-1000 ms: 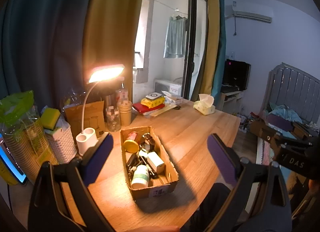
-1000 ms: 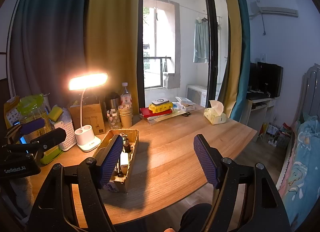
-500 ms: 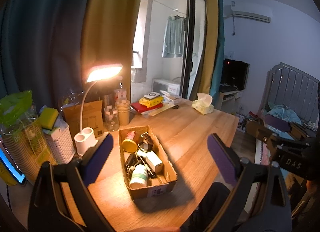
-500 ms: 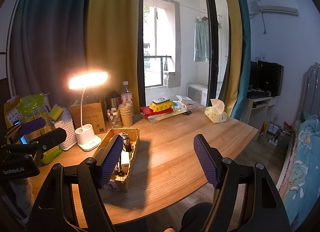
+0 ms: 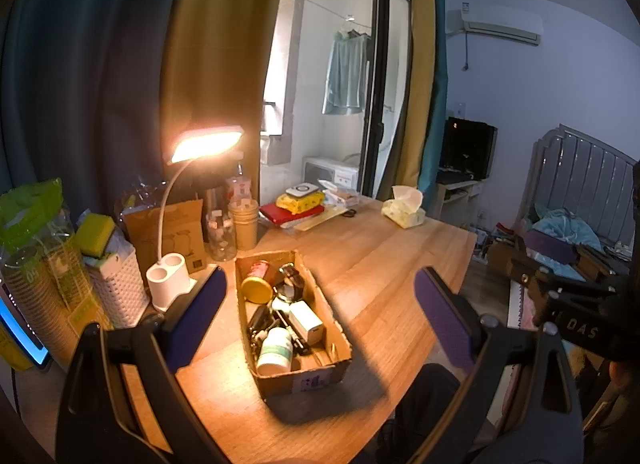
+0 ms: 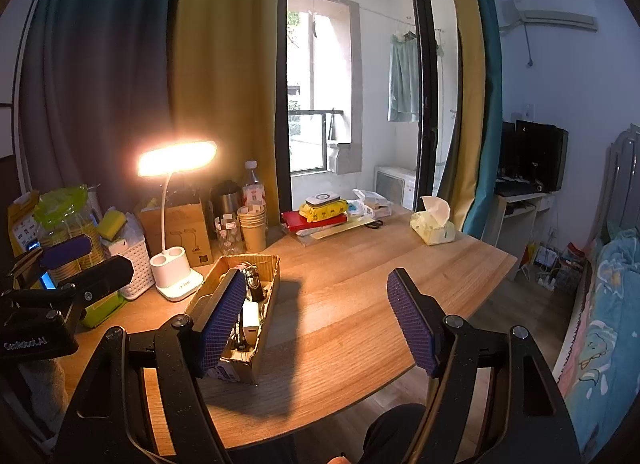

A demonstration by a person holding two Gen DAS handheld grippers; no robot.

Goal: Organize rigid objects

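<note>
1. Nothing much has moved since the earlier frames: both of my hand-held grippers hang where they were, and the cardboard box (image 5: 294, 378) sits in the same spot on the counter (image 5: 372, 264).
2. My left hand-held gripper (image 5: 320, 314) has its jaws spread wide with nothing between the pads; it floats above the near edge of the counter, touching nothing.
3. From the left wrist view, the cardboard box lies just ahead and below, framed between the two purple pads, its long axis running away from me.
4. Inside the box I can make out a yellow-lidded jar (image 5: 257, 288) at the far end, a white bottle with a green label (image 5: 276, 350) at the near end, a small white box (image 5: 306, 320) beside it, and a tangle of dark items I cannot tell apart.
5. My right hand-held gripper (image 6: 318, 324) is likewise wide open and empty, hovering off the counter's near edge.
6. In the right wrist view the cardboard box (image 6: 264, 328) sits left of centre, partly hidden behind the left pad, with bare wood between the pads.
7. A lit desk lamp (image 5: 170, 282) stands just left of the box, a white basket (image 5: 116, 288) further left, and a stack of paper cups (image 5: 245, 221) behind.
8. A tissue pack (image 5: 404, 209) rests well apart at the far right of the counter.
</note>
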